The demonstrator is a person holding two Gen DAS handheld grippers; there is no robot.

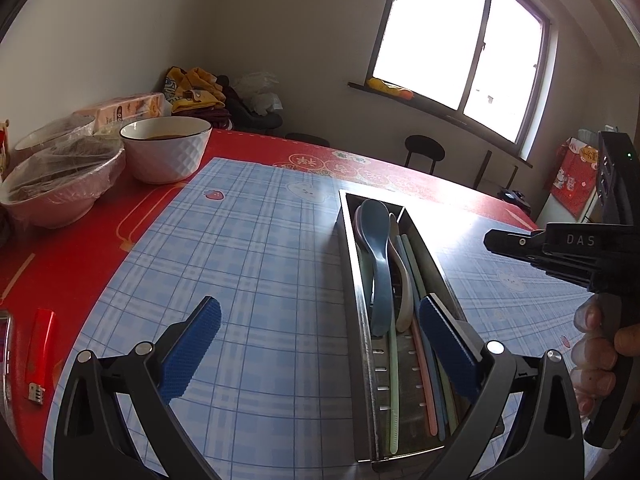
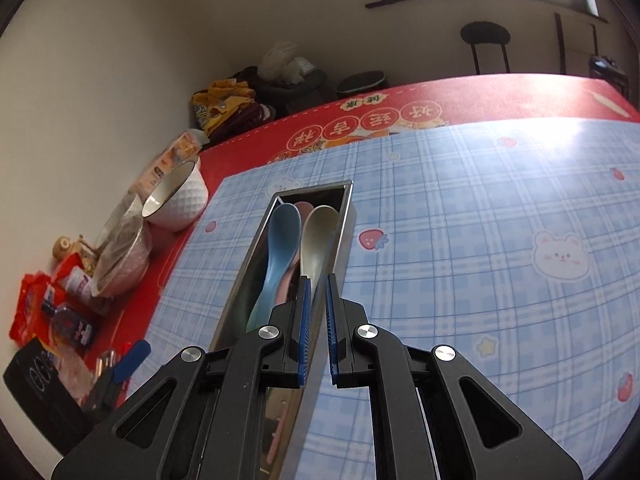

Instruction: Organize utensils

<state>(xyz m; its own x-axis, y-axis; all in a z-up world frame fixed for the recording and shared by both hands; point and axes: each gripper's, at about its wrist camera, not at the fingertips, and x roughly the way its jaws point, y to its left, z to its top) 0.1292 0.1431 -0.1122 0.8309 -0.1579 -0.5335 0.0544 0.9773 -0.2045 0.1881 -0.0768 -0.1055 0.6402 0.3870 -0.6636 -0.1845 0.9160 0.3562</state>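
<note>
A long steel utensil tray (image 1: pixel 347 264) lies on the blue checked mat. It holds a blue spoon (image 1: pixel 378 256), a cream spoon (image 1: pixel 402 280), a pink spoon and several pastel chopsticks (image 1: pixel 424 364). My left gripper (image 1: pixel 320 316) is open and empty, its right finger over the tray's near part. In the right wrist view the tray (image 2: pixel 348 216) shows the blue spoon (image 2: pixel 280 248) and cream spoon (image 2: pixel 316 240). My right gripper (image 2: pixel 317 288) is nearly closed with a narrow gap, over the tray's right wall; whether it holds anything is unclear.
A white bowl (image 1: pixel 166 152) and wrapped bowls (image 1: pixel 60 188) stand at the left on the red tablecloth (image 1: pixel 80 248). A red lighter (image 1: pixel 38 348) lies at the near left. Snack packets and bottles (image 2: pixel 52 312) crowd the left edge. A stool (image 1: pixel 424 152) stands beyond the table.
</note>
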